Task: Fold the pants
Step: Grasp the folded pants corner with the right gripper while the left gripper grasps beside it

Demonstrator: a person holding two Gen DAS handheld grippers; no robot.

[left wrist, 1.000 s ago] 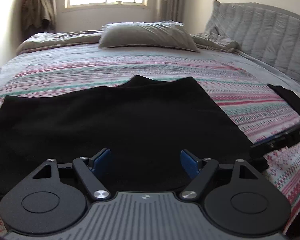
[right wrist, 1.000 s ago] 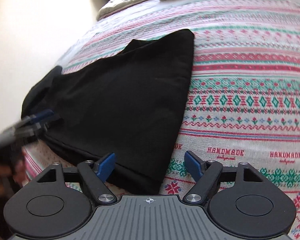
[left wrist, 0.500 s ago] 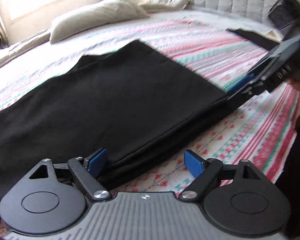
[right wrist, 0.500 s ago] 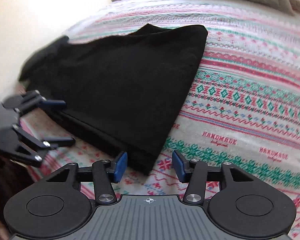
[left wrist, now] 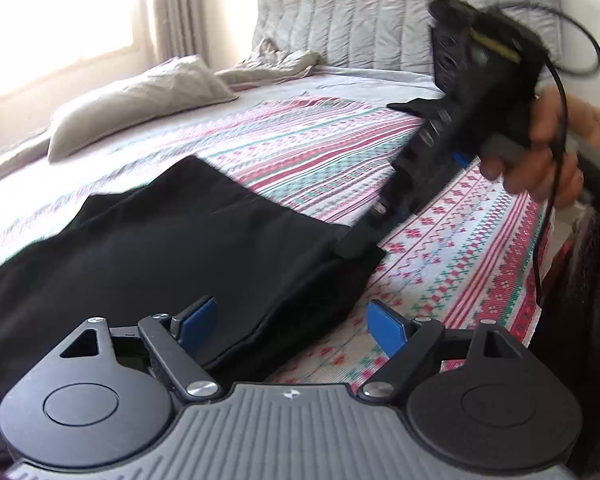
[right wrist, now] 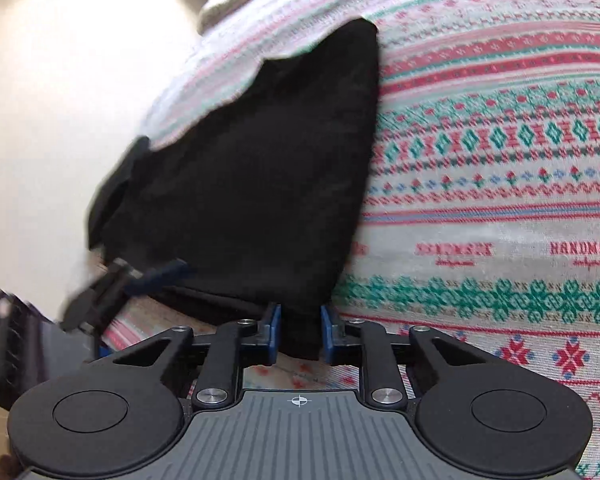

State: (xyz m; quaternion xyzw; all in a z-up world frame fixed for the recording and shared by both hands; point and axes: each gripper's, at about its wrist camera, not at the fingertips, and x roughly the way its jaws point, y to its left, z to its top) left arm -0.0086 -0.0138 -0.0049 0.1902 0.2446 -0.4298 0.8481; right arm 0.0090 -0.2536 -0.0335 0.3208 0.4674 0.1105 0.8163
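Low over a bed with a striped, patterned cover, the left gripper tilts downward, its two blue-padded fingers spread wide on either side of the near edge of one pair of black pants, which lies folded flat across the cover; the pads do not press the cloth. Across from it, the right gripper also angles down at the pants' near corner, its fingers closing with a fold of the black fabric between them; whether the pads already press the cloth is not clear. In the left wrist view, one hand wraps the black handle of the right gripper, a cable trailing behind it, the tip meeting the pants' corner. One grey pillow sits near the padded grey headboard, beside a bright window. A second dark cloth lies at the far side of the bed.
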